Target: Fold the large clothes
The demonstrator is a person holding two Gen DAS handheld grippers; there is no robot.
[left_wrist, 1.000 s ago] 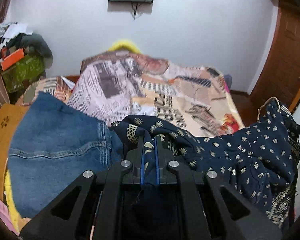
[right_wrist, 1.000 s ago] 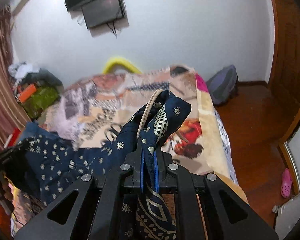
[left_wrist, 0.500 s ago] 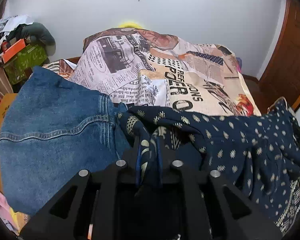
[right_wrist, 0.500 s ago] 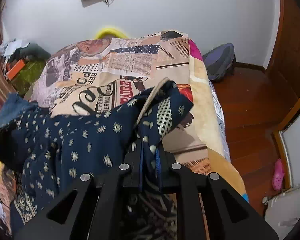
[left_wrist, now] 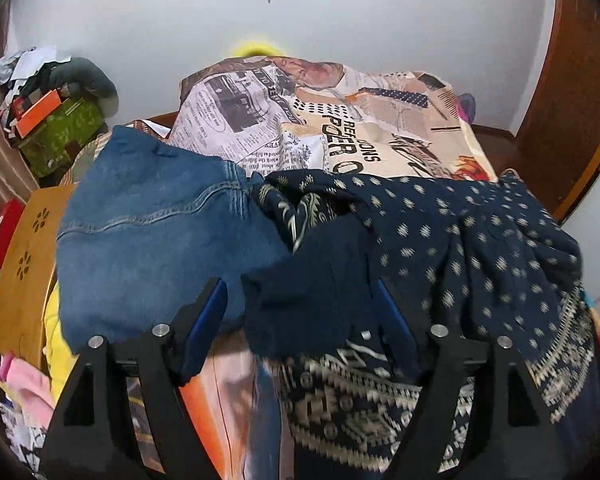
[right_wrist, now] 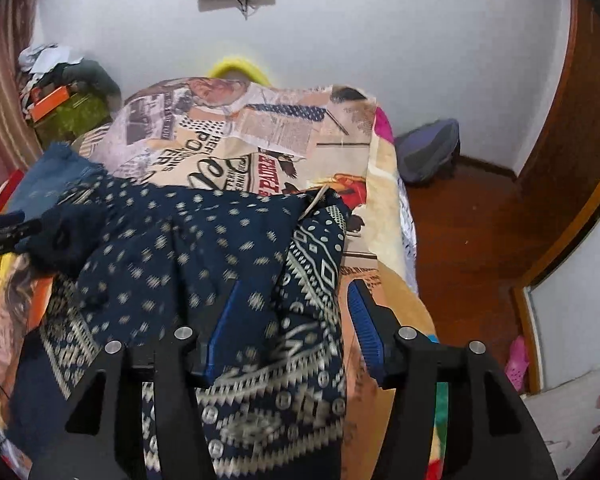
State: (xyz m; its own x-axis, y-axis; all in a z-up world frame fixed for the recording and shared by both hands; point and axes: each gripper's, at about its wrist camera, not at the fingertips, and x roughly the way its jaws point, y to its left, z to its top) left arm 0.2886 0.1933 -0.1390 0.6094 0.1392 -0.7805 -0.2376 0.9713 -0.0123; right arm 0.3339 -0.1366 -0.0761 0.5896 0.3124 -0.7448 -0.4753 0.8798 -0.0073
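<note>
The navy printed garment (left_wrist: 460, 248) lies spread across the near end of the bed (left_wrist: 380, 136), just right of the denim jeans (left_wrist: 152, 232). Its loose, bunched top edge could slump out of line as the claws withdraw. Both the left claw (left_wrist: 300, 304) and right claw (right_wrist: 292, 316) gape wide, gripping nothing, cloth draped between their fingers.

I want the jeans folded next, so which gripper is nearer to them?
Left. The left gripper hangs open with the jeans right at its left finger. The right gripper is open over the far side of the navy garment from them.
</note>
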